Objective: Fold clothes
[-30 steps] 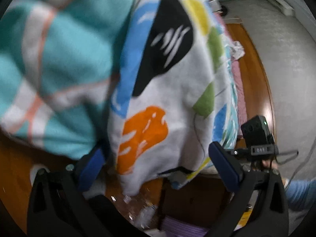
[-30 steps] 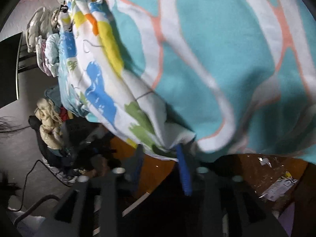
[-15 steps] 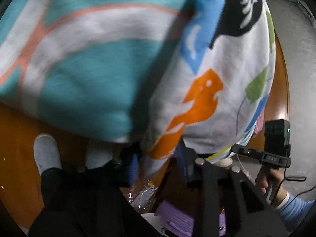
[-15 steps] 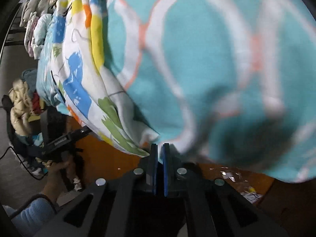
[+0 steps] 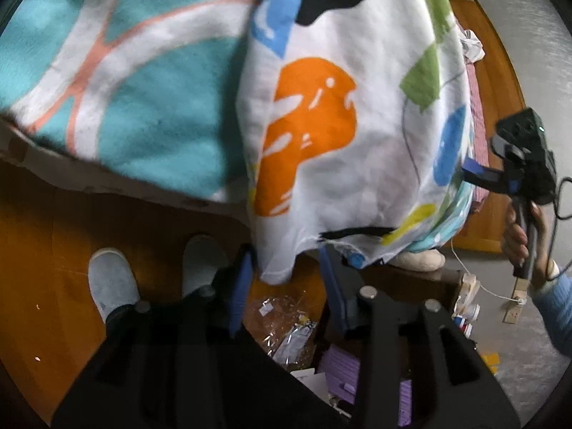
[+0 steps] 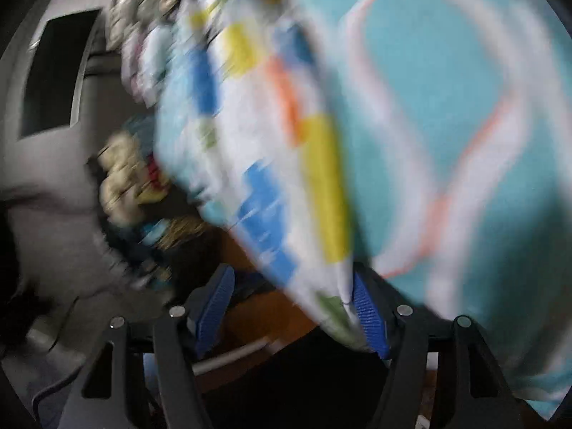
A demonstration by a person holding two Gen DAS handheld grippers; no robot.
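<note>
Garment hangs between both grippers' fingers — left and right spread wide, gripping nothing.

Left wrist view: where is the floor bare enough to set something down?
Bare orange wooden floor lies left of the pale grey slippers. Crowded: crinkled foil wrappers and purple ribbed mat under the white animal-print garment.

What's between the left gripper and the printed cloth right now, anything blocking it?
Nothing visible does. The left gripper is open, and the bottom corner of the printed cloth hangs straight into the gap between its blue fingers, with no other object between them.
</note>
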